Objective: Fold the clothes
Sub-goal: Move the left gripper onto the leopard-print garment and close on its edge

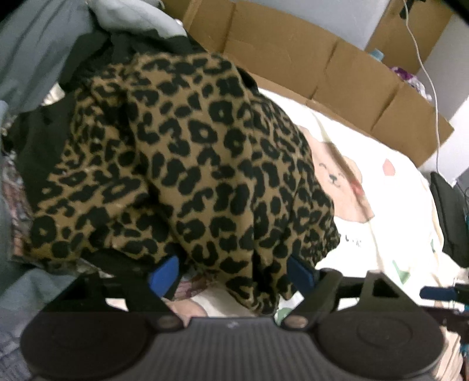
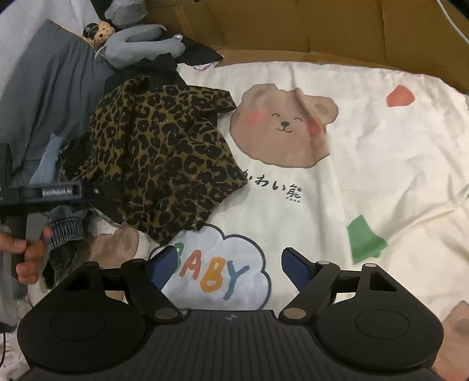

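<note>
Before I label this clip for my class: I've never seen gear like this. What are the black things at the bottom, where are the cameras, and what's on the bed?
Each picture comes from a camera mounted on a hand-held two-finger gripper, looking along its blue-padded fingers. The left gripper is open, its fingers either side of a crumpled leopard-print garment; whether it grips yet is unclear. The right gripper is open and empty above the bear-print sheet. Its view also shows the person's hand holding the other tool, and a pile of grey and black clothes beside the leopard piece.

Cardboard wall [image 2: 293, 26] (brown) behind bear-print sheet [image 2: 381, 175].
</note>
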